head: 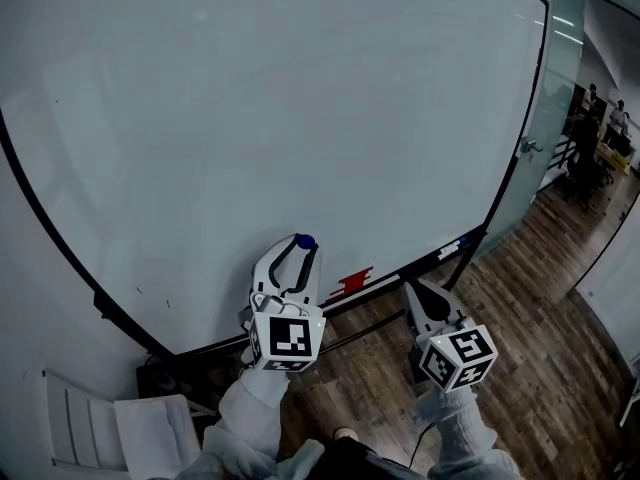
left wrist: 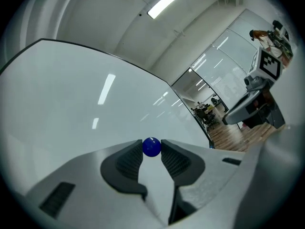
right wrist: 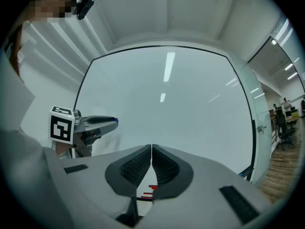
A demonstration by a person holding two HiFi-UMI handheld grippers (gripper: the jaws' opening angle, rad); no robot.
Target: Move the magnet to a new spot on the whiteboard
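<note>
The left gripper (head: 303, 244) pinches the small blue magnet (left wrist: 152, 147) between its jaw tips, holding it in front of the lower part of the whiteboard (head: 300, 98), just above the bottom edge. I can't tell if the magnet touches the whiteboard. The right gripper (right wrist: 151, 150), jaws pressed together on nothing, sits below the whiteboard's lower edge.

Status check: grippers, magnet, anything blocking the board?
Left gripper shut on the blue magnet. Right gripper shut, empty. Whiteboard bare ahead, nothing in the way.
</note>
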